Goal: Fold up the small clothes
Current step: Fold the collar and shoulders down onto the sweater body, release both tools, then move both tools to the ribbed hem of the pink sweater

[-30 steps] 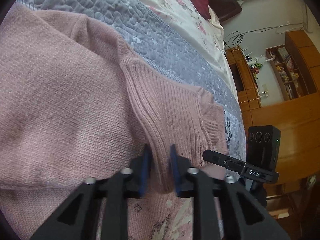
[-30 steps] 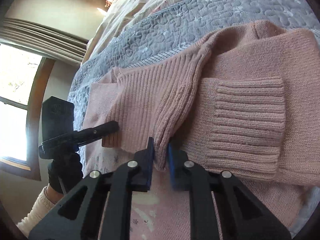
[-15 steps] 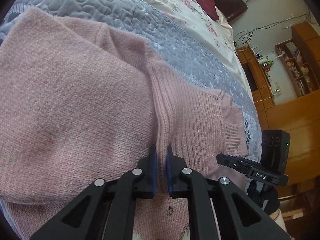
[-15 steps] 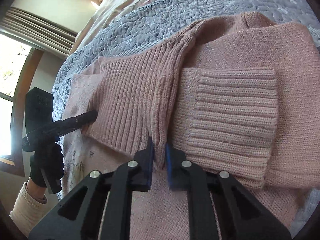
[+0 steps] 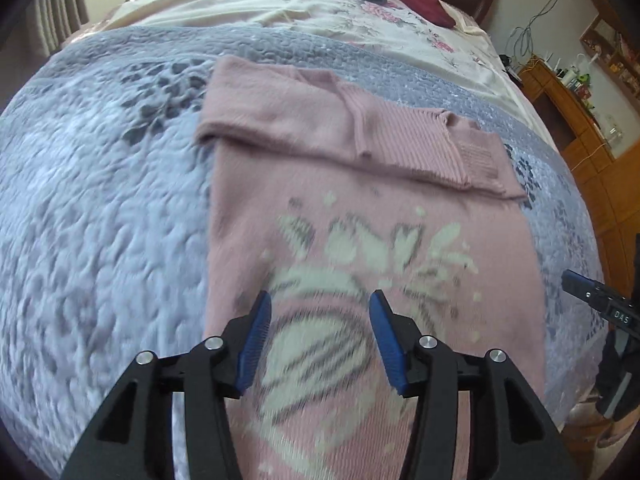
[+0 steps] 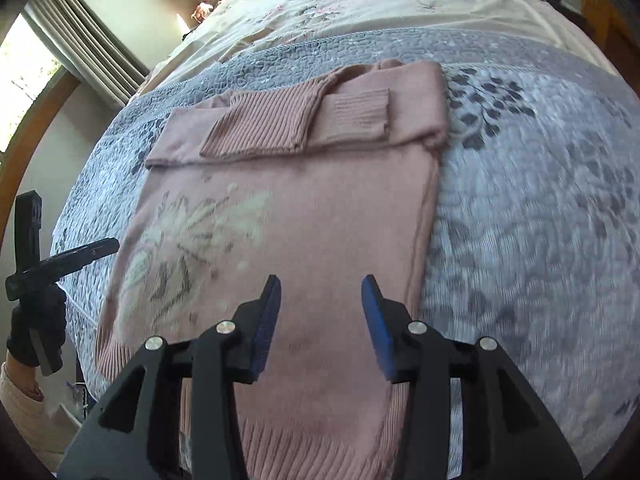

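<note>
A home bedroom: quilted bed (image 5: 100,208), curtained window (image 6: 24,76), wooden shelves (image 5: 576,120).

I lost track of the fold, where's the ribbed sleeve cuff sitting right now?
In the right wrist view, the cuff lies on the folded upper part of the pink sweater, right of center, beside the ribbed collar.

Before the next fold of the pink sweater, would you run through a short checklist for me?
1. Left gripper open, holding nothing: ok.
2. Right gripper open, holding nothing: ok.
3. Sleeves folded across the top of the pink sweater: ok.
4. Body flat on the grey quilt: ok.
5. Ribbed hem clear to grip: ok.
6. Sleeve cuffs exactly even: cannot tell.
</note>
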Tool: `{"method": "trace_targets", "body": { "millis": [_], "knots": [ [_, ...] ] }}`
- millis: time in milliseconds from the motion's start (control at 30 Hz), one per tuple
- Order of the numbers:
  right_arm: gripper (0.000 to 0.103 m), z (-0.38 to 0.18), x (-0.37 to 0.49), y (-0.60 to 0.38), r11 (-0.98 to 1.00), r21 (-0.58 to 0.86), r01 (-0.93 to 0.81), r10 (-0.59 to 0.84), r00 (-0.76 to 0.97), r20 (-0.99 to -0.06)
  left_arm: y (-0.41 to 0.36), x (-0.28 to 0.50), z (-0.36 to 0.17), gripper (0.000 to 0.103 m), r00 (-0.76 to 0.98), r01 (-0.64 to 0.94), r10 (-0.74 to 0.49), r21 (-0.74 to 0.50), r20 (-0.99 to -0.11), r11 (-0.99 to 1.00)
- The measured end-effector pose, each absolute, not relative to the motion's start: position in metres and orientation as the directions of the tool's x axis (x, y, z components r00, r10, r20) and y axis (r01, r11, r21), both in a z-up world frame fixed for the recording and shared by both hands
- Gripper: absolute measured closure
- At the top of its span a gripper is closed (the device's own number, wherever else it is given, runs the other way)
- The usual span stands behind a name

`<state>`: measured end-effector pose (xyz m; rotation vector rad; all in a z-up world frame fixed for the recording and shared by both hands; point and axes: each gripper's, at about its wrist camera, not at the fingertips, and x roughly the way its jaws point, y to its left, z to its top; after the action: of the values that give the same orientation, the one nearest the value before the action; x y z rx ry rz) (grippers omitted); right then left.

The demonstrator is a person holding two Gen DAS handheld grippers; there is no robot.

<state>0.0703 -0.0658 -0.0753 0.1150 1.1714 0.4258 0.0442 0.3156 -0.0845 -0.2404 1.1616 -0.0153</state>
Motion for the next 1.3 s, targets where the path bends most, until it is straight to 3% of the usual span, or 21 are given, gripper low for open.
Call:
{"method": "trace_targets", "body": {
  "millis": [233,300,767,900,1000,1300],
  "knots": [
    [0.052,-0.07,-0.022,-0.096,0.937,0.28,-0.206,0.334,0.308,-0.891,0.338,-0.043,-0.075,0.051,0.382,-0.173,-0.061,-0.136,-0.922,0.975],
    [0.048,-0.072,-0.037,-0.103,0.944,0.268,-0.192,0.318,0.309,-0.896,0.34,-0.057,-0.073,0.044,0.38,-0.167,-0.049,-0.121,-0.924,0.978],
    [0.046,-0.143,-0.064,-0.119,0.943,0.321,-0.088,0.331,0.159,-0.93,0.35,-0.083,-0.119,0.041,0.263,-0.187,-0.067,-0.119,-0.962,0.975],
    [0.047,-0.152,-0.063,-0.114,0.931,0.357,-0.076,0.364,0.144,-0.92,0.359,-0.085,-0.136,0.037,0.242,-0.216,-0.118,-0.172,-0.963,0.961],
    [0.054,-0.155,-0.061,-0.104,0.912,0.391,-0.12,0.404,0.116,-0.907,0.361,-0.085,-0.142,0.035,0.24,-0.225,-0.142,-0.197,-0.96,0.954],
    [0.054,-0.159,-0.056,-0.108,0.895,0.437,-0.091,0.445,0.108,-0.889,0.365,-0.094,-0.14,0.035,0.226,-0.189,-0.179,-0.223,-0.957,0.956]
  ]
}}
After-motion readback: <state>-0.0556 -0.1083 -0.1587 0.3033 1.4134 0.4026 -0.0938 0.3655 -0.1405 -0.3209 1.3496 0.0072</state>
